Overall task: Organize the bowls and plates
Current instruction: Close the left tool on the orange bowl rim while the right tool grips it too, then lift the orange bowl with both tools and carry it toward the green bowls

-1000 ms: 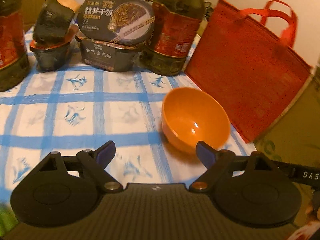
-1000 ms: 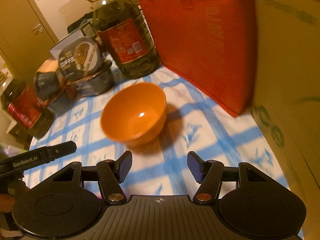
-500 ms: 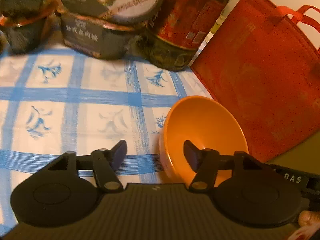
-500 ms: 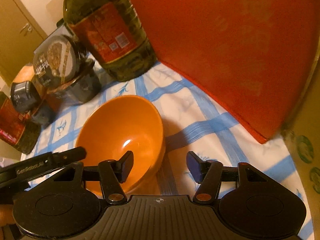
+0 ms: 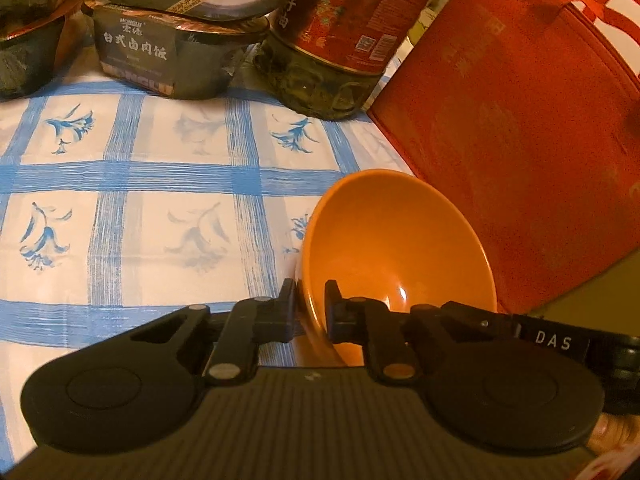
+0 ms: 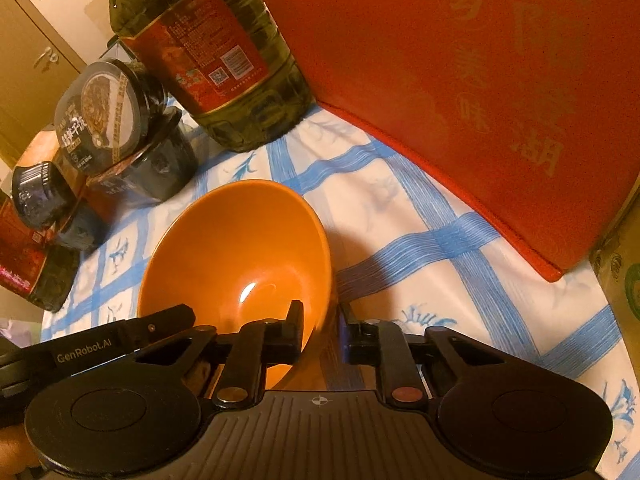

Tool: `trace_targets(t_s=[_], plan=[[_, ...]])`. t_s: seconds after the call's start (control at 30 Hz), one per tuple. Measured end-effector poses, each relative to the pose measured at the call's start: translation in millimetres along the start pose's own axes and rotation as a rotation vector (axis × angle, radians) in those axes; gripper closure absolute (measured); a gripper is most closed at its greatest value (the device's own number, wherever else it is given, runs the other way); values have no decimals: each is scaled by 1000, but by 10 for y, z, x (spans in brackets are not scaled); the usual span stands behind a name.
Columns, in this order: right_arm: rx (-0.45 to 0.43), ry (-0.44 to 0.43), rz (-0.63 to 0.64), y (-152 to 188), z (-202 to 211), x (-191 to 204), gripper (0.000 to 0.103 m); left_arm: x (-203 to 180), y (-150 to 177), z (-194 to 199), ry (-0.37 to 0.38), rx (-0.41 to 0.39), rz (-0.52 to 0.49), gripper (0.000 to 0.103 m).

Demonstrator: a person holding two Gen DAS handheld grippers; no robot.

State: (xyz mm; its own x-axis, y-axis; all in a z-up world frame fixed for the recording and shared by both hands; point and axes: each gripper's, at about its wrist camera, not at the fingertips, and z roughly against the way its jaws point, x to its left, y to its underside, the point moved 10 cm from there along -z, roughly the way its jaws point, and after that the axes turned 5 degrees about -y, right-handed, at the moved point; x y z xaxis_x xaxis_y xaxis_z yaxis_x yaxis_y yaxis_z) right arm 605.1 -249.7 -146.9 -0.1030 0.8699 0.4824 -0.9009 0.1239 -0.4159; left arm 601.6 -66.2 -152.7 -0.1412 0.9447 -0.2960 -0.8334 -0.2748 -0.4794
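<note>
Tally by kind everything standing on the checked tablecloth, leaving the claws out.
Orange bowl: 1
Oil bottles: 2
Instant-meal tubs: 4
Red bag: 1
Total: 8

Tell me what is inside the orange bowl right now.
The orange bowl holds no food, only a glare spot. One finger of the left gripper and one of the right gripper reach inside, clamping opposite rims. The near inner wall is hidden by them.
</note>
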Motion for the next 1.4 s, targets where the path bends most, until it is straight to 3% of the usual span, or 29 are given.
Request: trace_targets(t_s=[0.23,0.53,0.97,1.4], plan=[[0,22,2,109,223,6,88,-137,117,265,4,8,-26,91],[-31,46,11,492,1046,85,89,-506,470,1012,49,17,-58,91],[-73,90,-12,1433,2283,73,89,-926,1547,1921,116,47,-94,91],[-101,92,-28,2366,2868,110,89,-914,2430,2518,130,36,-122,91]])
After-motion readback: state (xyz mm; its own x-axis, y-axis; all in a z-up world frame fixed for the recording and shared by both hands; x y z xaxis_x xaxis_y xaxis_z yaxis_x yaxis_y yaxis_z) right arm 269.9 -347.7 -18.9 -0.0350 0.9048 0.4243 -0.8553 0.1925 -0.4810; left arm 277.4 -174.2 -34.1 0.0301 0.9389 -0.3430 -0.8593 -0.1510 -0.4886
